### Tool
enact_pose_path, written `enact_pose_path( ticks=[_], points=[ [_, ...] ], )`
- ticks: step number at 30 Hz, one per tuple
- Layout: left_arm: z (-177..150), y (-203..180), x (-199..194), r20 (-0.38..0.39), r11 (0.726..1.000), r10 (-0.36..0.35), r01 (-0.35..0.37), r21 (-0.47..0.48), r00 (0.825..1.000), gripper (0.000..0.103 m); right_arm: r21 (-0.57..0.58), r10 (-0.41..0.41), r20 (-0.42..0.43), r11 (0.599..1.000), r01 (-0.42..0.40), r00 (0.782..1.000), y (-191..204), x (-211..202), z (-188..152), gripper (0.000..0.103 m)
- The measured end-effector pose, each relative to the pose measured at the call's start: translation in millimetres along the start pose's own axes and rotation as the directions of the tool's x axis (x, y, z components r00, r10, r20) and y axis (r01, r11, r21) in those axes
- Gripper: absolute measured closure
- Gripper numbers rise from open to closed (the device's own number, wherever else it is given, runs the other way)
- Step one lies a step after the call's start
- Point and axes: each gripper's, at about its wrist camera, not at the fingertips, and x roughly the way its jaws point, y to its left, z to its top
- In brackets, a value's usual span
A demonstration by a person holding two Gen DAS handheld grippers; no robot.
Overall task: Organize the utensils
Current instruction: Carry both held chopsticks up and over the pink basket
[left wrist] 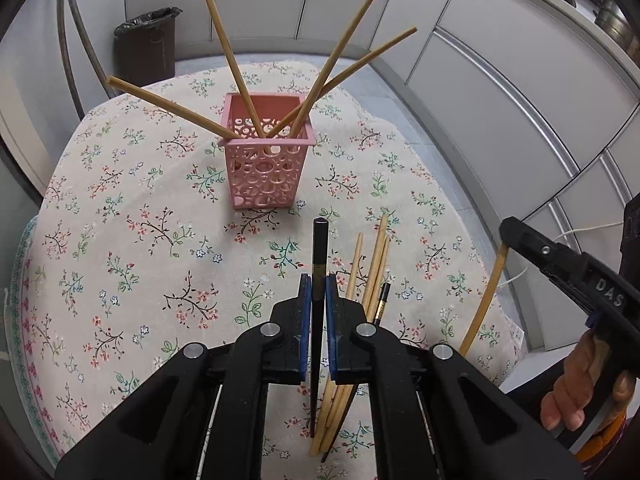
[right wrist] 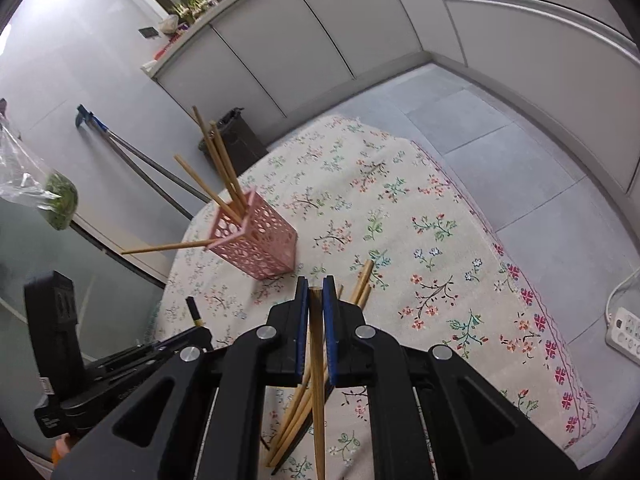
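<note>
Chopsticks — one black lacquered (left wrist: 319, 264) clamped in the left gripper (left wrist: 315, 292), one pale bamboo (right wrist: 316, 320) in the right gripper (right wrist: 316, 296) — should enter the pink perforated plastic basket (left wrist: 266, 168) tip-down, one at a time.

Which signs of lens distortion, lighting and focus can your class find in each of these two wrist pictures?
Left wrist view: straight cabinet fronts bow into curves, dark corners ring the frame; light is soft, the pink basket sharp and nearly shadowless. Right wrist view: same fisheye bending of the cabinets, brighter towards the upper left; the wooden chopstick between the pads looks slightly soft close to the lens.
</note>
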Motion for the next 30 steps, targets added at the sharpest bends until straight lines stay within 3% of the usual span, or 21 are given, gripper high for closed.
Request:
enact_pose_path(
  ticks=[15,24,27,30],
  points=[
    [-2,1,-39,0.124,0.999,-0.011,0.017,-0.052,0.992,0.096,-0.050,0.048,0.106,0.998,-0.043,0.993,16,-50,16,0.095],
    [29,-1,-80,0.269,0.997,-0.015,0.034,-0.065,0.963,0.096,-0.081,0.069,0.177,0.995,-0.055,0.982,31,-68,49,0.095],
    [36,-2,-68,0.215,0.998,-0.028,0.041,-0.056,0.976,0.096,-0.060,0.067,0.171,0.997,-0.057,0.983,26,-68,55,0.095],
    [33,3,-10,0.014,0.996,-0.026,0.027,-0.086,1.000,0.096,-0.015,0.015,0.102,1.000,-0.014,0.995,10,-48,52,0.095]
  ],
)
